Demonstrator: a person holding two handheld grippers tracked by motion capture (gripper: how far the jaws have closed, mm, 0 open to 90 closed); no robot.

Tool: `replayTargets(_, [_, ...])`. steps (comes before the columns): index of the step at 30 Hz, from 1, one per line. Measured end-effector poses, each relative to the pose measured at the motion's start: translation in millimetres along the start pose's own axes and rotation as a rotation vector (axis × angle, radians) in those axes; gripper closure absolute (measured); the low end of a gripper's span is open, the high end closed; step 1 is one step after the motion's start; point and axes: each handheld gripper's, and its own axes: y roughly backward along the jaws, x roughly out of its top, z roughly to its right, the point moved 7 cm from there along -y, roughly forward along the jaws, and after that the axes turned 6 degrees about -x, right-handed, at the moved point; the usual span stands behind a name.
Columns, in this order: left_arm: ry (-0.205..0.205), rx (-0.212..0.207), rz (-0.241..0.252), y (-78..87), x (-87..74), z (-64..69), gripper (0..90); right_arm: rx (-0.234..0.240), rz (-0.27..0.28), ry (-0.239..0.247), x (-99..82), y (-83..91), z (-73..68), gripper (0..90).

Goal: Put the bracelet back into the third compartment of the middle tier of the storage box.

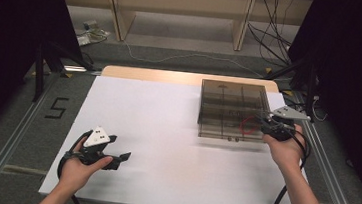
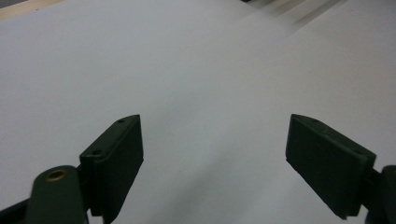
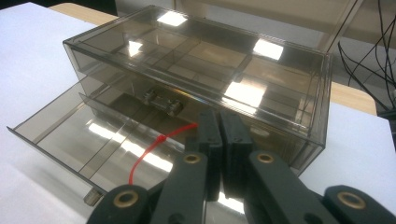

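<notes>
High view shows my left gripper resting low on the white table, jaws spread wide, holding nothing. Further right, my right gripper pinches a red cable tie over the smoky box's pulled-out drawer; the tie's gripped end is hidden, its loop trailing toward me.

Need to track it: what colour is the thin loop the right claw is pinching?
Red; the zip tie shows best in the right gripper view, over the open drawer.
</notes>
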Motion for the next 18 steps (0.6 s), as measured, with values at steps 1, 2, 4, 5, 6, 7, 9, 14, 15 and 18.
replayTargets(1, [0.001,0.000,0.001,0.0,0.0,0.0,19.1,-0.001,-0.002,-0.002,-0.1,0.2,0.1,88.7])
replayTargets(2, [0.000,0.000,0.001,0.1,0.0,0.0,19.1,0.000,-0.002,0.000,-0.2,0.2,0.4,88.7])
replayTargets(4, [0.000,0.000,0.001,0.1,0.1,0.1,19.1,-0.002,-0.002,0.001,-0.2,0.2,0.9,88.7])
replayTargets(5, [0.001,0.000,0.002,0.1,0.1,0.1,19.1,-0.002,-0.003,-0.001,-0.3,0.3,1.1,88.7])
replayTargets(6, [0.000,0.000,0.001,0.2,0.1,0.0,19.1,-0.003,-0.003,-0.001,-0.3,0.3,1.2,88.7])
replayTargets(7, [0.000,0.000,0.001,0.1,0.0,0.0,19.1,-0.003,-0.004,0.000,-0.3,0.4,1.3,88.7])
replayTargets(9, [0.002,0.000,0.002,0.1,0.1,0.0,19.1,-0.004,-0.004,-0.003,-0.3,0.4,1.6,88.7])
replayTargets(14, [0.001,0.000,0.002,0.1,0.1,0.0,19.1,-0.005,-0.003,-0.003,-0.3,0.6,2.5,88.7])
replayTargets(15, [0.001,0.000,0.002,0.2,0.1,0.0,19.1,-0.005,-0.004,-0.002,-0.3,0.7,2.7,88.7])
replayTargets(18, [0.000,0.001,0.000,0.1,0.0,-0.1,19.1,-0.007,-0.004,-0.003,-0.4,0.8,3.3,88.7])
